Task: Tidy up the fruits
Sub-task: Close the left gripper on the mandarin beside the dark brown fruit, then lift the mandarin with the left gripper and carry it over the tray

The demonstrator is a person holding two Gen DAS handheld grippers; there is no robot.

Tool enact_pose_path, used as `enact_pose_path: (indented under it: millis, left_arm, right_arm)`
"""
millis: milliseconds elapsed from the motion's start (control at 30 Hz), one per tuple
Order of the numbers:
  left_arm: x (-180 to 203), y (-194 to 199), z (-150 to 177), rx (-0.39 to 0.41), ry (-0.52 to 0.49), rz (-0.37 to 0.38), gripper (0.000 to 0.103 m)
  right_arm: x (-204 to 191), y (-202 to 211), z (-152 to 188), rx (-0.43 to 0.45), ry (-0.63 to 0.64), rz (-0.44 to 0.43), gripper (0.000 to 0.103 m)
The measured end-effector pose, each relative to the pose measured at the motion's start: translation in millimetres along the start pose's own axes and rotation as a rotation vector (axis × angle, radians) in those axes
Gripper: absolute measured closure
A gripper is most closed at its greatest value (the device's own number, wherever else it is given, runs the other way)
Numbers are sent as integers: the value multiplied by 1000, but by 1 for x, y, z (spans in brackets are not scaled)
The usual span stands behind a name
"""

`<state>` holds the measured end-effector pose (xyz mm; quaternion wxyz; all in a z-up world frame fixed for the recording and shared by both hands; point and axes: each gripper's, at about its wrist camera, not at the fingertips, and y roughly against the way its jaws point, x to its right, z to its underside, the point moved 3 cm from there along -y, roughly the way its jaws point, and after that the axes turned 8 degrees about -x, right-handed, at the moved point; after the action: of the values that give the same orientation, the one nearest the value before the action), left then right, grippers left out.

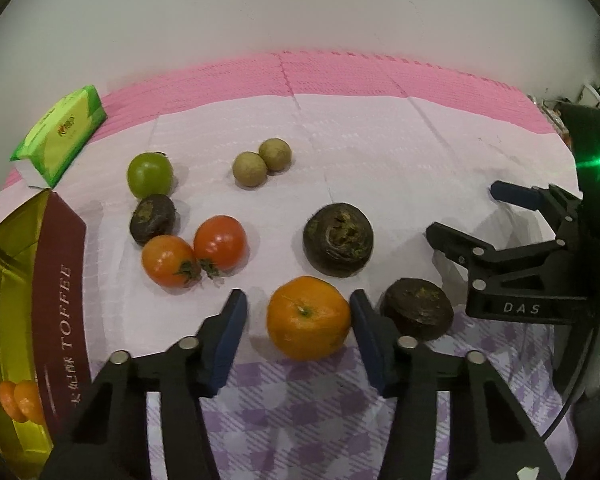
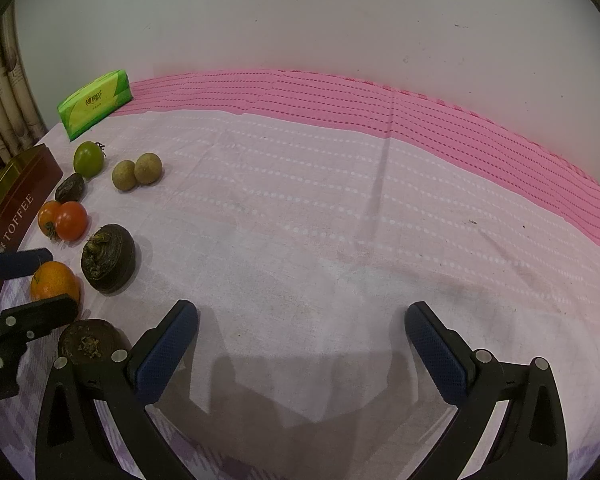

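An orange tangerine [image 1: 308, 317] lies on the cloth between the open fingers of my left gripper [image 1: 298, 312]; the right finger is against it, the left stands apart. Around it lie three dark water chestnuts [image 1: 338, 233], two red tomatoes [image 1: 219, 243], a green tomato [image 1: 150, 174] and two tan longans [image 1: 262, 161]. A gold toffee tin [image 1: 16, 280] at the left holds two tangerines [image 1: 20, 398]. My right gripper [image 2: 302, 334] is open and empty over bare cloth; it also shows in the left wrist view [image 1: 460, 212]. The tangerine also shows in the right wrist view [image 2: 54, 282].
A green tissue pack [image 1: 62, 134] lies at the back left. A pink mat [image 2: 420, 120] runs along the white wall behind the pale cloth [image 2: 340, 220]. A curtain [image 2: 0, 120] hangs at the far left.
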<state>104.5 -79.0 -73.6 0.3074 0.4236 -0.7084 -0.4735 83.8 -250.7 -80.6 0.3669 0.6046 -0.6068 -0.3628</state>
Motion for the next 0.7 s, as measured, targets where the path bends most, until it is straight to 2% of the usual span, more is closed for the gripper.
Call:
enact_pose_path:
  millis: [33, 400, 700]
  left_arm:
    - [1, 0, 1, -2, -2, 5, 66]
    - [-2, 17, 12, 20, 6, -4, 66]
    - [-45, 67, 24, 89, 103, -36, 66]
  right_arm:
    - [0, 0, 0, 0, 0, 0, 0]
    - [0, 0, 0, 0, 0, 1, 0]
    - [0, 0, 0, 1, 0, 1, 0]
